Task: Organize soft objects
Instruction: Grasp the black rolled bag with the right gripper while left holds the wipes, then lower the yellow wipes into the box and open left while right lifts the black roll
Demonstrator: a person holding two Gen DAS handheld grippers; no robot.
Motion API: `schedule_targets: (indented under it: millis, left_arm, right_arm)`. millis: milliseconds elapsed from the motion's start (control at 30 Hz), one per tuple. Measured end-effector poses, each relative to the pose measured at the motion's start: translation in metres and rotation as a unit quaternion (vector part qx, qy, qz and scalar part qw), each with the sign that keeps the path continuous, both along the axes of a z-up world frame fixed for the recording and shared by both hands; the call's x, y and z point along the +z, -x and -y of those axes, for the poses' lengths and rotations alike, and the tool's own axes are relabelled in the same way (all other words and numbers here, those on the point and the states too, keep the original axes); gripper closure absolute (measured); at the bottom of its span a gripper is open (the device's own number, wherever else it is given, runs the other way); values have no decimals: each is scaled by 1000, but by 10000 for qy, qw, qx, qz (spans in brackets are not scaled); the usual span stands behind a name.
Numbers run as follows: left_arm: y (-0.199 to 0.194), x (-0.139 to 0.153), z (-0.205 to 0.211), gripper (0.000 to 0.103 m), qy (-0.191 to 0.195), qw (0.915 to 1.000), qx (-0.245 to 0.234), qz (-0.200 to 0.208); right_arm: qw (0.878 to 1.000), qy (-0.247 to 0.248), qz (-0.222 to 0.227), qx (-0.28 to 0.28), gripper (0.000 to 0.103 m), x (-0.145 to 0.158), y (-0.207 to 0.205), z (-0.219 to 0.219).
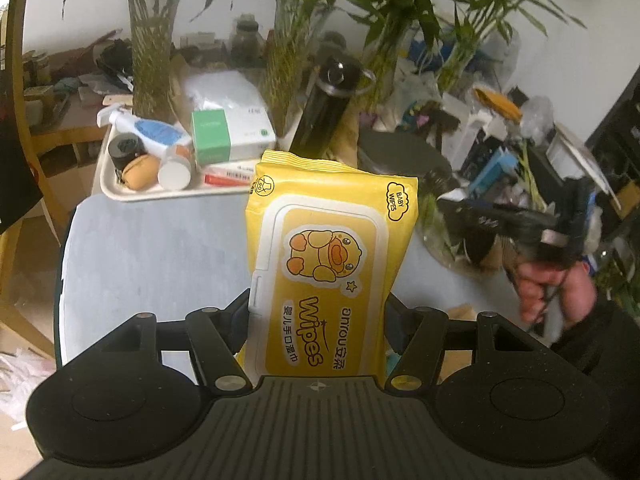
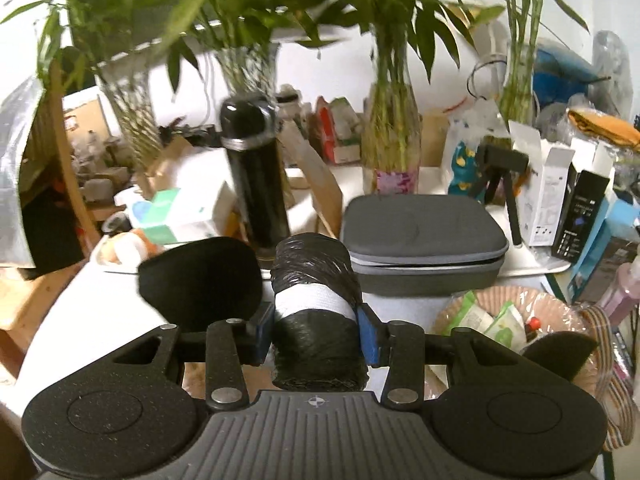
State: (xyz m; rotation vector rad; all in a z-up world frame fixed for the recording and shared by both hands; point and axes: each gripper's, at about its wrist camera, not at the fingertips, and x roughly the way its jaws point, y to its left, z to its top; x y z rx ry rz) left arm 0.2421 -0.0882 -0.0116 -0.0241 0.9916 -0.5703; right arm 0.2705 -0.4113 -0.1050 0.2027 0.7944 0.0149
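- Wipes pack (image 1: 328, 256): yellow, duck print, pinched at its near end by the left gripper (image 1: 320, 320) and held above the pale table (image 1: 152, 256).
- Bag roll (image 2: 316, 312): black with a white band, clamped at the band between the blue pads (image 2: 370, 334) of the right gripper (image 2: 316, 332).
- Tray (image 1: 120, 190) (at 11 o'clock from the pack): holds bottles and boxes.
- Black flask (image 1: 324, 108), at 12 o'clock behind the pack.
- Grey case (image 2: 424, 236), at 1 o'clock from the roll.
- Basket (image 2: 516, 300) at 3 o'clock, with green packets inside.
- Right hand (image 1: 556, 292), blurred, at 3 o'clock from the pack.
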Motion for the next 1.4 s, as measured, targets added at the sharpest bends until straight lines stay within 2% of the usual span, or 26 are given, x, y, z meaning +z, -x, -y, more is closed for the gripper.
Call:
schedule_targets:
  millis: [267, 533, 733, 1033, 1133, 1233, 1333, 1400]
  left_arm:
    - [3, -4, 4, 41, -120, 9987, -33, -485]
    - [14, -5, 11, 41, -295, 9971, -98, -696]
    - [26, -6, 18, 41, -463, 9961, -205, -728]
    - [43, -11, 22, 41, -609, 9945, -333, -783]
    - [51, -11, 26, 41, -675, 9941, -618, -580]
    - [58, -11, 31, 41, -797, 9902, -1093, -339]
    - [64, -13, 37, 40, -983, 9809, -1680, -6]
    - [68, -16, 41, 40, -1137, 9709, -2092, 245]
  right_arm:
    - [9990, -281, 121, 331, 57, 45, 35, -18]
    - [9960, -510, -29, 738, 57, 75, 67, -40]
    - [9940, -512, -202, 950, 57, 83, 89, -55]
    - [9914, -540, -331, 1144, 57, 78, 120, -72]
    - [9914, -579, -326, 1125, 57, 78, 128, -72]
    - [9913, -625, -311, 1117, 57, 80, 134, -70]
    - [9915, -632, -280, 1102, 57, 82, 139, -68]
    - [9916, -645, -261, 1086, 57, 84, 143, -66]
